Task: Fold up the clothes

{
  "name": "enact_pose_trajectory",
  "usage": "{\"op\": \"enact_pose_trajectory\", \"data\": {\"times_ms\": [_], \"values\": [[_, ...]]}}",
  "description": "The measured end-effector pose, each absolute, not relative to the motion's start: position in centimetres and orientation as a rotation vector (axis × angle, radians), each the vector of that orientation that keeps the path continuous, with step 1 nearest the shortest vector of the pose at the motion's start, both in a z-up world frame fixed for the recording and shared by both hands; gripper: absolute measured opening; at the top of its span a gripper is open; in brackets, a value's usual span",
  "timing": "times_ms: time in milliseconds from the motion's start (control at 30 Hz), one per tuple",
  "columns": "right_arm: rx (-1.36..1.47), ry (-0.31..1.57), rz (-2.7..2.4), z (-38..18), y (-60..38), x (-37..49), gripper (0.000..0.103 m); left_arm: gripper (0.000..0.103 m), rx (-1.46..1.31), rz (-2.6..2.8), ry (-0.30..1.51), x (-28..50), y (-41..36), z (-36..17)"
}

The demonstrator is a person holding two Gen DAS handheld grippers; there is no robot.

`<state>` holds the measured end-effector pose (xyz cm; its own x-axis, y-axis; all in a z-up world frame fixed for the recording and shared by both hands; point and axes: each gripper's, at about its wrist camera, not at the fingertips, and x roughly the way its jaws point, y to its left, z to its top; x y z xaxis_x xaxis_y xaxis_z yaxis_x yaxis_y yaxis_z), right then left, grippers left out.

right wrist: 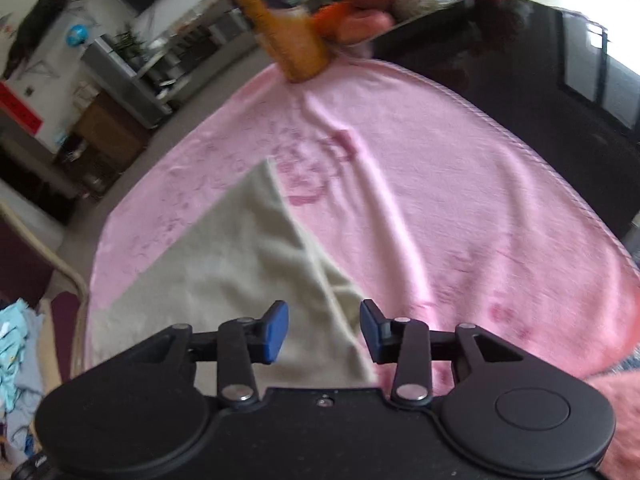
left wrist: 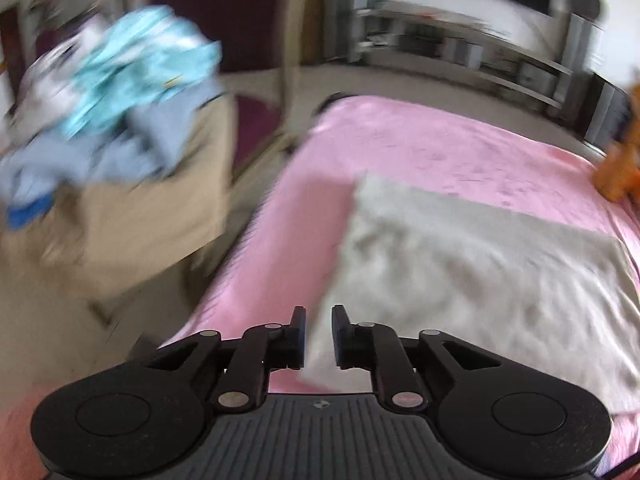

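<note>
Cream cloth (left wrist: 480,272) lies flat on pink blanket (right wrist: 440,200), left gripper (left wrist: 319,334) and right gripper (right wrist: 324,330) both parted, empty.

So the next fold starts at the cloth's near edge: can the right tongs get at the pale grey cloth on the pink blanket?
Probably yes: the right tongs stand open just above the pale grey cloth, with nothing between them and its edge.

Pink blanket (right wrist: 440,208) lies clear ahead; orange plush toy (right wrist: 280,28) blocks its far edge
</note>
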<state>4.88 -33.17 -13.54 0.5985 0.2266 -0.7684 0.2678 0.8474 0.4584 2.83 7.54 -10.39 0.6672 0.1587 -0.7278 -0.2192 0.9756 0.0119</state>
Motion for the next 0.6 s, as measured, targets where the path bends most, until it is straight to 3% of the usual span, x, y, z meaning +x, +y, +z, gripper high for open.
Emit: {"op": "enact_pose_trajectory", "data": {"times_ms": [67,133,267,333,600], "values": [[0.564,0.941,0.015,-13.7,-32.3,5.9,0.035,0.017,-0.023,0.164,0.806,4.3,5.9,-10.8],[0.518,0.956,0.06,-14.2,-30.6,7.1,0.025,0.018,0.024,0.136,0.806,5.6,4.4,-11.6],[0.395,0.987,0.08,-15.7,-28.1,8.1,0.024,0.02,0.074,0.105,0.845,6.4,3.0,-14.1],[0.302,0.988,0.076,-16.0,-27.1,8.1,0.017,0.021,0.131,0.113,0.881,6.4,2.7,-15.5],[0.079,0.991,0.056,-15.9,-25.3,6.9,0.016,0.025,0.181,0.116,0.927,5.5,3.3,-16.1]]}}
